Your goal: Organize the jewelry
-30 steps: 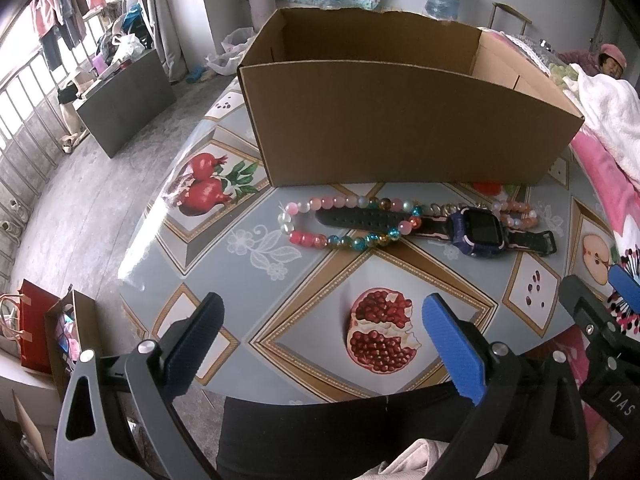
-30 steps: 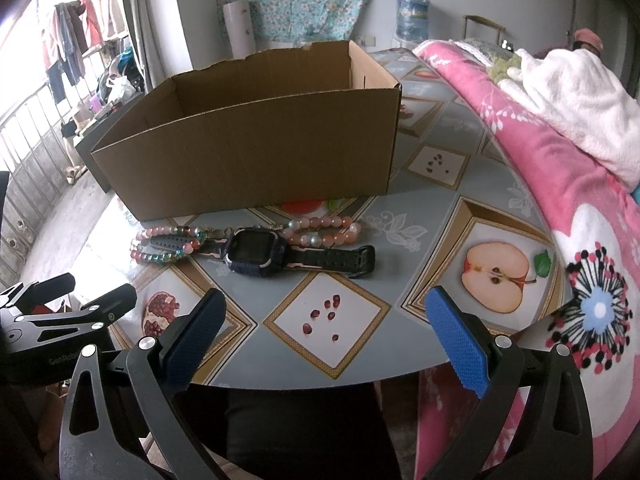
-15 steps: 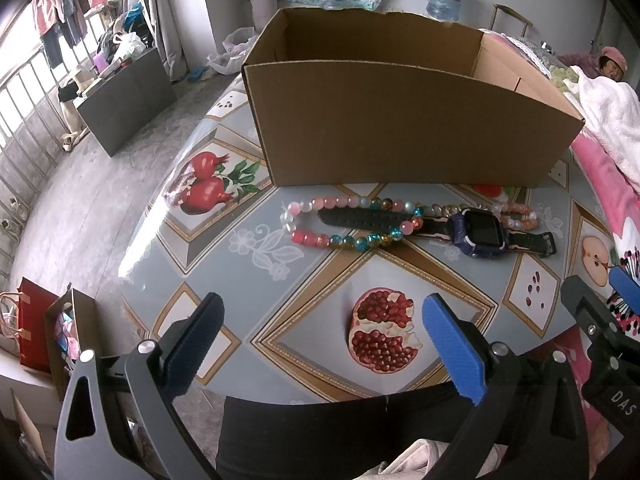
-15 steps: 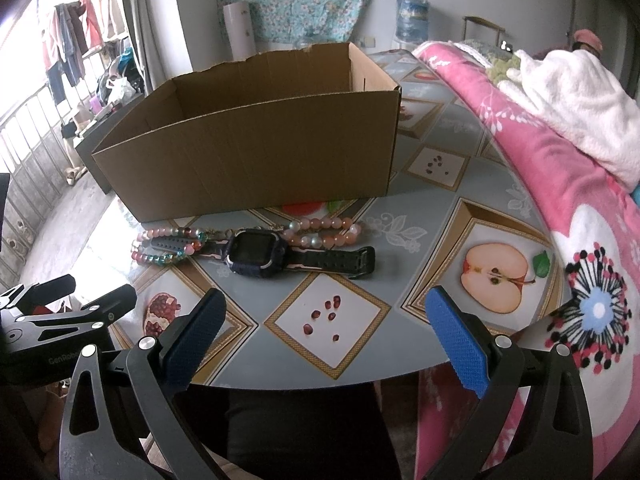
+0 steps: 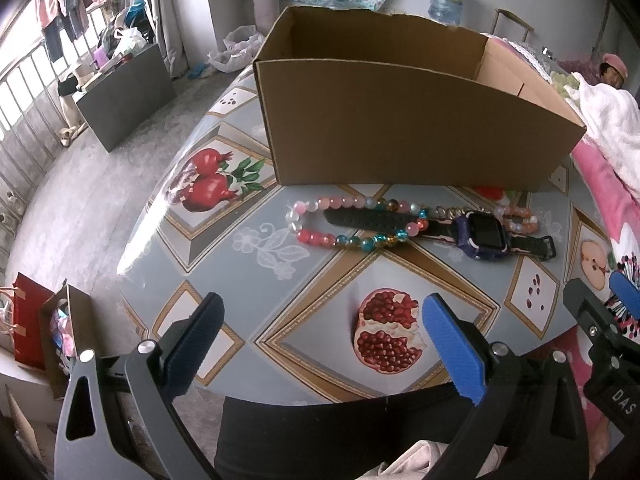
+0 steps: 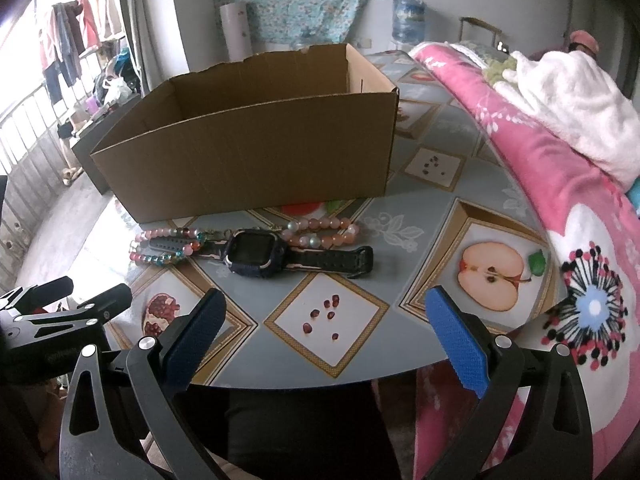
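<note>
Nearest the cameras, the left tool [image 5: 320, 344] hangs over the near edge of the table [image 5: 248, 280] with its blue pads spread wide and nothing between them. The right tool [image 6: 326, 330] does the same beside it, jaws wide apart and empty, above the table edge by the tile with loose pomegranate seeds [image 6: 326, 314]. Each tool shows at the rim of the other's view.

Further in, on the fruit-patterned table top, lies a row of jewelry. A multicoloured bead bracelet [image 5: 352, 222] of pink, white and teal beads rests on the left, looped around one end of a black strap. That strap belongs to a dark smartwatch [image 5: 484, 234], lying flat, screen up. Just behind the watch, touching it, sits a peach-pink bead bracelet [image 6: 324, 230].

Beyond the row stands an open cardboard box [image 5: 400, 132], close to the jewelry; its inside floor is hidden. To the right, a pink flowered blanket [image 6: 560, 184] borders the table.
</note>
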Motion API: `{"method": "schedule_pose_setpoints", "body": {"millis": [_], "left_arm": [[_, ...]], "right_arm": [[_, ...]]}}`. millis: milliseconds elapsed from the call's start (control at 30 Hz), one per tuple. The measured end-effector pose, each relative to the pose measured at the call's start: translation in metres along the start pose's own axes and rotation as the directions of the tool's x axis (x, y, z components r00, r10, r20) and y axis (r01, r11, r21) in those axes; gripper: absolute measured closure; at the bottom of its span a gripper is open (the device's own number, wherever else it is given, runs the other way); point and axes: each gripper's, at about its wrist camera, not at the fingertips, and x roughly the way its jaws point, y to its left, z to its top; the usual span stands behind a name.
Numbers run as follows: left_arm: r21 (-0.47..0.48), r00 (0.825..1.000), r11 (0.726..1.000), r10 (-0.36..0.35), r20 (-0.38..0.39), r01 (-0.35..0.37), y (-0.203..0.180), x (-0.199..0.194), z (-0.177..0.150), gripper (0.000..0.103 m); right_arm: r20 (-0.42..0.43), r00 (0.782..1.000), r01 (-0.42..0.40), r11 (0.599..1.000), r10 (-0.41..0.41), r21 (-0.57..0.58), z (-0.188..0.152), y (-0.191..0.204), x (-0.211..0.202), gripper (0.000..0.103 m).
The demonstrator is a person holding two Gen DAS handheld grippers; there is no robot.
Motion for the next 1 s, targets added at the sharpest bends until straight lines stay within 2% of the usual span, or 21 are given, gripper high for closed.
{"method": "schedule_pose_setpoints", "body": {"millis": [233,600,833,1000], "left_arm": [[0.007,1.000,1.000,0.012,0.010,-0.012,0.003,0.001,0.004,0.006],[0.010,0.994,0.999,0.042,0.102,-0.043,0.009,-0.008,0.014,0.006],[0.028,0.989,0.999,0.018,0.146,-0.022,0.014,-0.010,0.019,0.006],[0.023,0.983,0.999,-0.051,0.179,0.047,0.021,-0.012,0.020,0.006]], "right_arm": [[0.026,0.999,0.022,1.000,-0.023,0.014,-0.002,-0.003,-0.005,0.007],[0.055,0.998,0.023,0.999,-0.024,0.023,0.000,-0.012,-0.006,0.007],[0.086,0.996,0.013,1.000,-0.013,0.003,0.001,-0.011,-0.009,0.007],[0.106,0.994,-0.028,1.000,0.028,0.003,0.002,-0.010,-0.010,0.007]]}}
